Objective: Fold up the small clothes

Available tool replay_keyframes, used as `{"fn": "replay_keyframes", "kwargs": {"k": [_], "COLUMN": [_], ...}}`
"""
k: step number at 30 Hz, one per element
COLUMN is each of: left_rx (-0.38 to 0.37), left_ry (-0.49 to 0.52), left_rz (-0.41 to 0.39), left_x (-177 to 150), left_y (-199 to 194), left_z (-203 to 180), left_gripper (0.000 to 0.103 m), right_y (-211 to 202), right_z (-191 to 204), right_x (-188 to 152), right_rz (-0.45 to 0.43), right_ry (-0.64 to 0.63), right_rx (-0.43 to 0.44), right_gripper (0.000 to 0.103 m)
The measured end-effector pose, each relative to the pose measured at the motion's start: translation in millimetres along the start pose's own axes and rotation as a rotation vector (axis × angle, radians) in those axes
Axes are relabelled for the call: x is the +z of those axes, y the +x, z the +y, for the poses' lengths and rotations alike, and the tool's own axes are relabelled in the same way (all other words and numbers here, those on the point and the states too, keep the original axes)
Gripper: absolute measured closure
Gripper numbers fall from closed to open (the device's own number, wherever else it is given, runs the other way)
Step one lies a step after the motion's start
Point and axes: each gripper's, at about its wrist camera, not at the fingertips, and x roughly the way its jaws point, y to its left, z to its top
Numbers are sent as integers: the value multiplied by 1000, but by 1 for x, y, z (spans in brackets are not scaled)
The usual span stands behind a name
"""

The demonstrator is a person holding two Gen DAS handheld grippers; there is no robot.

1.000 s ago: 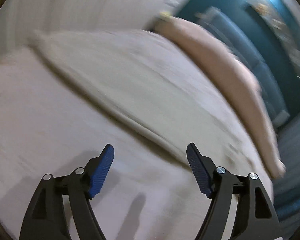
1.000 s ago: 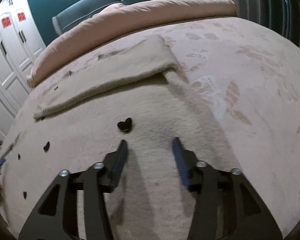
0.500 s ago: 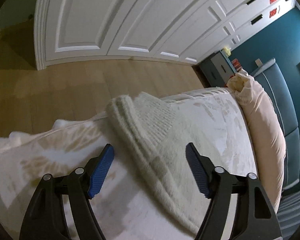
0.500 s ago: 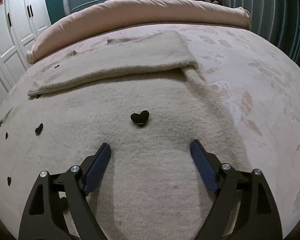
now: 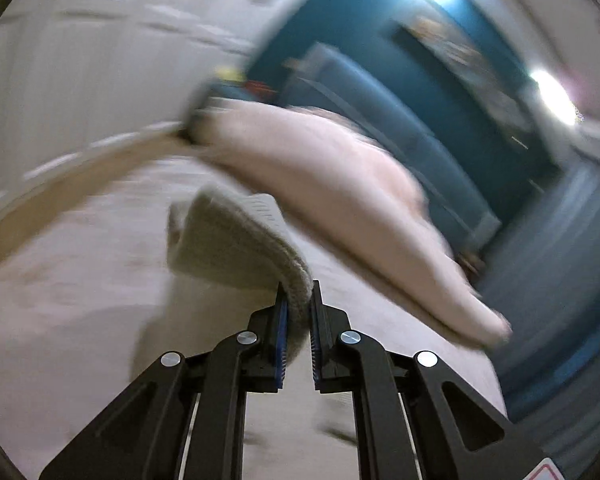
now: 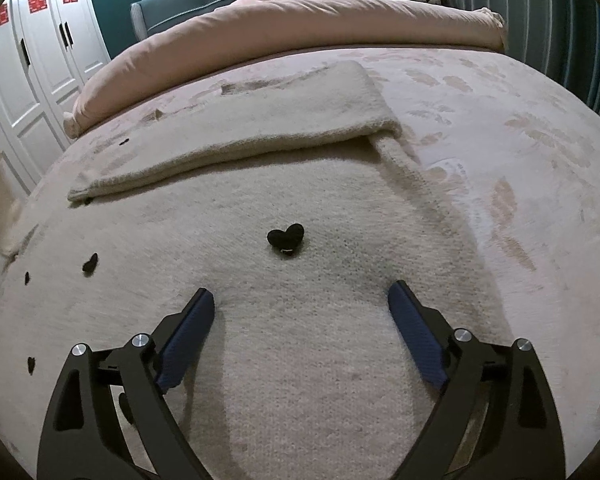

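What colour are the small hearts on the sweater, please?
Black hearts on the cream sweater; clearest in the right wrist view.

One sweater [image 6: 300, 360], five black hearts [image 6: 286, 238], one duvet [image 6: 284, 20].

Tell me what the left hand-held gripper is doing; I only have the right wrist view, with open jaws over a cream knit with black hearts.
Observer: The left hand-held gripper is shut on the sleeve; its jaws have just been closing.
Operator: Say which part it pinches.
Observer: The sleeve's rounded folded edge sits between the blue pads; the rest hangs beyond them, clear of the bedspread.
Operator: Report what lies behind it.
Observer: A pink duvet roll, blurred.
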Motion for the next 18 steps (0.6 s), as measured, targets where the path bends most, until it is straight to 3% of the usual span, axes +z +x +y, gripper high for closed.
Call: {"fn": "replay_keyframes", "kwargs": {"k": [4, 5, 7, 8, 9, 10, 13, 15, 18], "left_rx": [-158, -173, -150, -120, -76, -23, -4, 19, 64], "left_ry": [92, 112, 136, 133, 123, 98, 2, -55, -129], "left_rz": [160, 222, 322, 367, 406, 442, 503, 509, 426], "left_x": [-67, -100, -153, -181, -207, -235, -280, -285, -266], "left_y": [61, 83, 115, 129, 141, 151, 163, 157, 134], "left_z": [-109, -137, -166, -175, -179, -179, -159, -135, -92], "left_gripper": [97, 96, 90, 82, 68, 63, 61, 61, 54], "right_y": [-2, -2, -3, -3, -4, -4, -5, -6, -9], "right_z": [-1, -2, -4, -5, -7, -8, -12, -14, -14], "right_x": [0, 0, 0, 0, 1, 1, 2, 2, 6], "right_rz": [-6, -8, -12, -14, -16, -17, -22, -23, -14], "right_ry": [13, 17, 28, 34, 42, 49, 65, 74, 83], "right_rx": [23, 30, 52, 63, 79, 91, 121, 141, 144], "right_gripper": [15, 15, 14, 13, 12, 12, 11, 10, 10]}}
